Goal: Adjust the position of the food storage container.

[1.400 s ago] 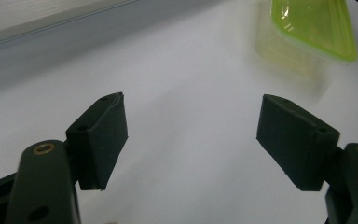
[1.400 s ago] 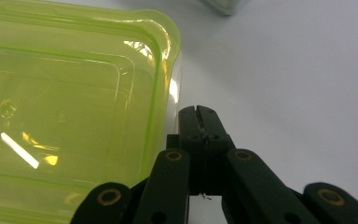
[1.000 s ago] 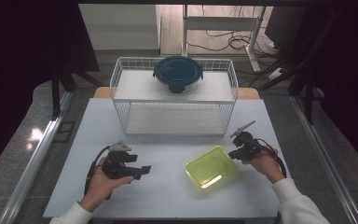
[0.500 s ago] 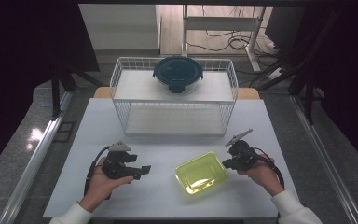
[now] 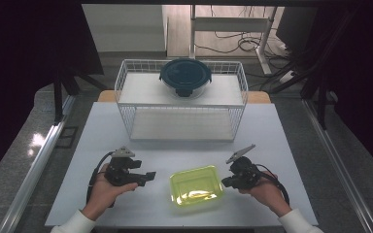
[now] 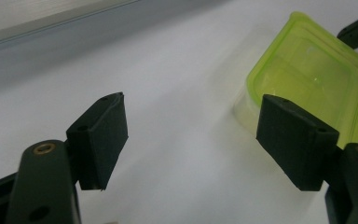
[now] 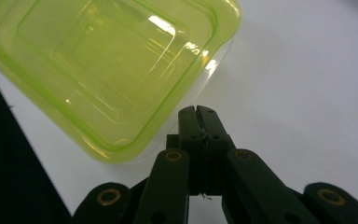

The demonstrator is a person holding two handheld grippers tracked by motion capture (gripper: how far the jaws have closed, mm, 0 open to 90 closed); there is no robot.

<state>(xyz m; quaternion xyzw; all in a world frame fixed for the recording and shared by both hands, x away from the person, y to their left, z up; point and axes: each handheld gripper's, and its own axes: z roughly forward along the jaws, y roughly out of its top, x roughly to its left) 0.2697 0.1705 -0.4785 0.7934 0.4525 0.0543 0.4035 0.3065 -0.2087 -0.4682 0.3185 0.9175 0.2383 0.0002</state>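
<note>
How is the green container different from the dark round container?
The green container is square and translucent; the round container is dark blue. The green one lies on the table between the grippers; the round one sits on top of the wire rack. Both have lids on.

No writing, label, brand or number can be read anywhere here (not even on the translucent yellow-green plastic lidded container point(image 5: 197, 185), whose lid carries moulded ridges and glare but no legible mark).
</note>
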